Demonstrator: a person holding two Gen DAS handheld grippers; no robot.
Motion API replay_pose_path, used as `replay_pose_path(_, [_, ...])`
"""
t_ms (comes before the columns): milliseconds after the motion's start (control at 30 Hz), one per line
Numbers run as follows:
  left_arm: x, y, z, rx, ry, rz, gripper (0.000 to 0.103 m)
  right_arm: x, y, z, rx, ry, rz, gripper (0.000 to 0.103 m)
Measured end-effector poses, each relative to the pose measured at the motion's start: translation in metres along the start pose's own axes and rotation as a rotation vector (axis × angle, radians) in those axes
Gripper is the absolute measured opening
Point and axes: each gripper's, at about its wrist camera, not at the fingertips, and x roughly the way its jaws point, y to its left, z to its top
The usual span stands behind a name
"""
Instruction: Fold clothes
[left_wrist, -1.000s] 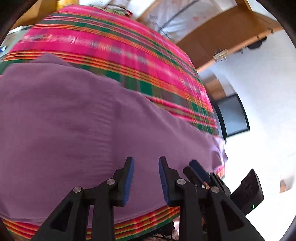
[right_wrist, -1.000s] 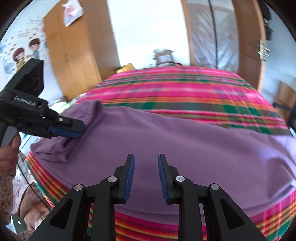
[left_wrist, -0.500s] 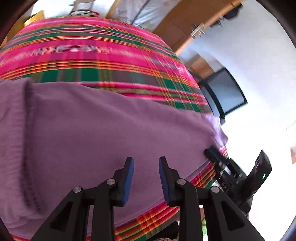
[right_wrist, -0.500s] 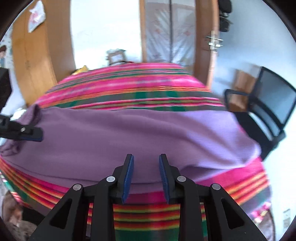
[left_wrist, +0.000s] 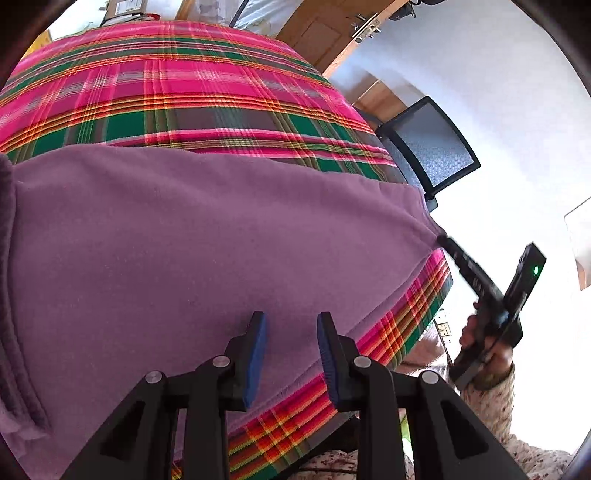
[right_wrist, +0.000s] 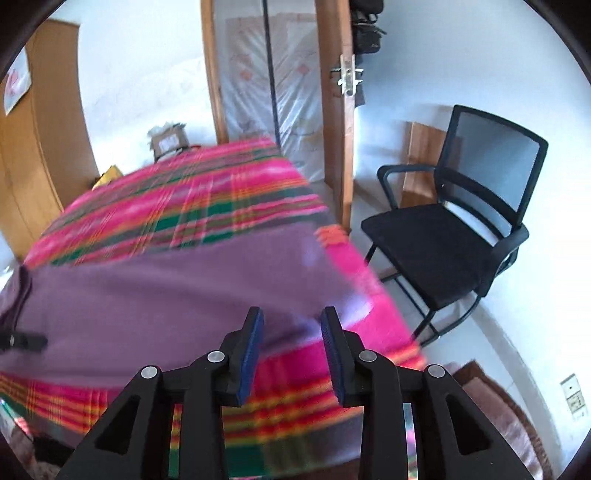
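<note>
Near the cloth's (left_wrist: 221, 92) right edge, my right gripper (right_wrist: 291, 349) and left gripper (left_wrist: 290, 350) hover, jaws apart, empty. Pinch garment (left_wrist: 184, 240) corners squarely, both layers, before lifting.

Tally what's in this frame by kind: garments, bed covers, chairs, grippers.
Purple garment: 1
Plaid bed cover: 1
Black mesh office chair: 1
Grippers: 2, left gripper and right gripper, both with fingers apart and empty
Total: 5
</note>
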Motion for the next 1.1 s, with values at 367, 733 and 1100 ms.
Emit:
replay_pose_path(367, [0.011, -0.008, 0.014, -0.007, 0.038, -0.027, 0.029, 0.049, -0.03, 0.046, -0.014, 0.072, 0.083, 0.037])
replay_pose_path(733, [0.022, -0.009, 0.028, -0.032, 0.051, -0.054, 0.031, 0.076, -0.017, 0.048, -0.101, 0.109, 0.131, 0.036])
replay_pose_path(1100, [0.026, -0.011, 0.031, -0.01, 0.046, -0.067, 0.032, 0.066, -0.012, 0.049, -0.171, 0.058, 0.142, 0.01])
